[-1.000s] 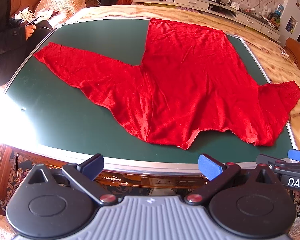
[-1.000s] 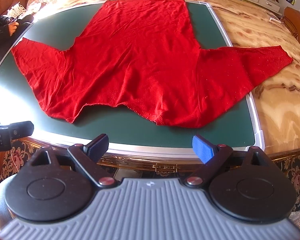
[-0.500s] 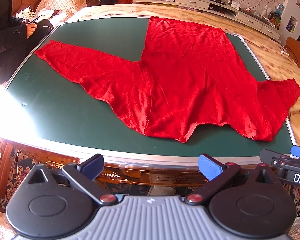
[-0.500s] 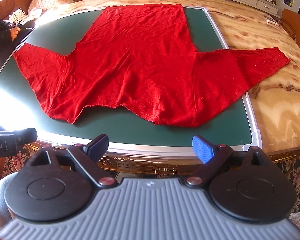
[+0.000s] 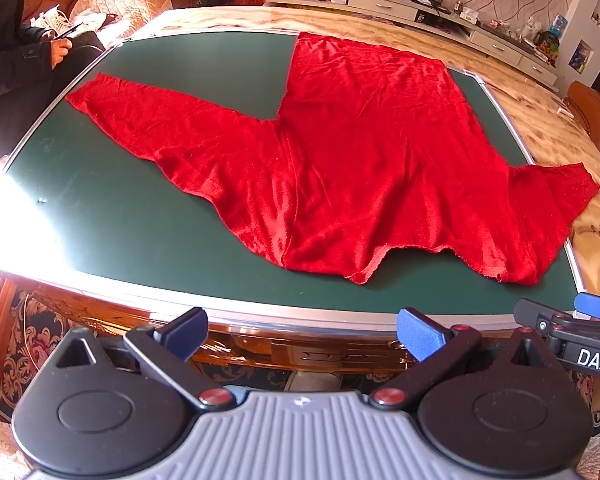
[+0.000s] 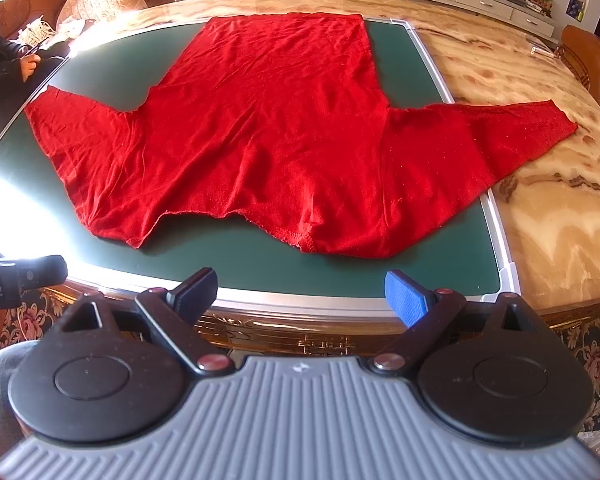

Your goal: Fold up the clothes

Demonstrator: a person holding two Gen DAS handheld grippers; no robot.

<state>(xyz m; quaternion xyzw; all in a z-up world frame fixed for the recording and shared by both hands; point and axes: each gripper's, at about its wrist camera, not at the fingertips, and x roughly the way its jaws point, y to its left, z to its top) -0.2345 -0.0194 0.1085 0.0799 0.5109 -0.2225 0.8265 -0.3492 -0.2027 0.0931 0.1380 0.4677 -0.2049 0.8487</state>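
Note:
A red long-sleeved top [image 5: 360, 160] lies spread flat on a green mat [image 5: 120, 208], neckline toward me, hem at the far side. It also shows in the right wrist view [image 6: 268, 132]. Its left sleeve [image 5: 148, 120] stretches across the mat; its right sleeve [image 6: 500, 132] runs off the mat onto the marble table. My left gripper [image 5: 302, 330] is open and empty, held off the table's near edge. My right gripper [image 6: 300, 294] is open and empty, also short of the near edge. The right gripper shows at the right edge of the left wrist view [image 5: 572, 328].
The mat has a silver frame [image 6: 496, 216] and sits on a marble table [image 6: 560, 220] with a carved wooden edge. A person in black [image 5: 12, 72] sits at the far left. A brown chair [image 6: 592, 60] stands at the right. A cluttered sideboard [image 5: 420, 4] lines the back wall.
Both grippers have pulled back and risen slightly from the table; the top appears a little farther away. The top has not moved. Both grippers stay open.

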